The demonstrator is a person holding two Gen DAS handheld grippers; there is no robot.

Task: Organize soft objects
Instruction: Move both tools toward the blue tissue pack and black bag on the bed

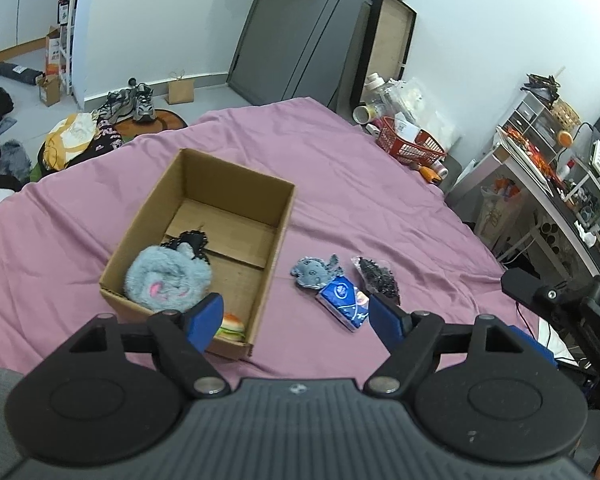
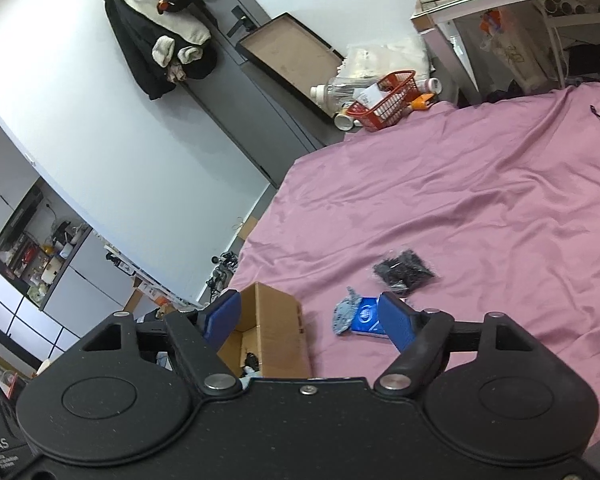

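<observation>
An open cardboard box [image 1: 236, 184] sits on the pink bedsheet [image 1: 340, 168]. Inside it lie a fluffy grey plush [image 1: 168, 280], a black lacy item [image 1: 192, 242] and a burger-shaped toy [image 1: 232, 326]. To the box's right lie a small grey plush [image 1: 314, 272], a blue tissue pack [image 1: 344, 300] and a black bag [image 1: 376, 276]. My left gripper [image 1: 296, 320] is open and empty, above the box's near right corner. My right gripper [image 2: 312, 320] is open and empty, above the box [image 2: 272, 328], the small grey plush [image 2: 346, 312], the tissue pack [image 2: 366, 318] and the black bag [image 2: 404, 270].
A red basket [image 1: 410, 142] with bottles and bags stands at the bed's far right corner. A cluttered desk [image 1: 560, 176] runs along the right. Shoes [image 1: 136, 102] and clothes lie on the floor beyond the far left bed edge. The right gripper's body [image 1: 548, 292] shows at the right.
</observation>
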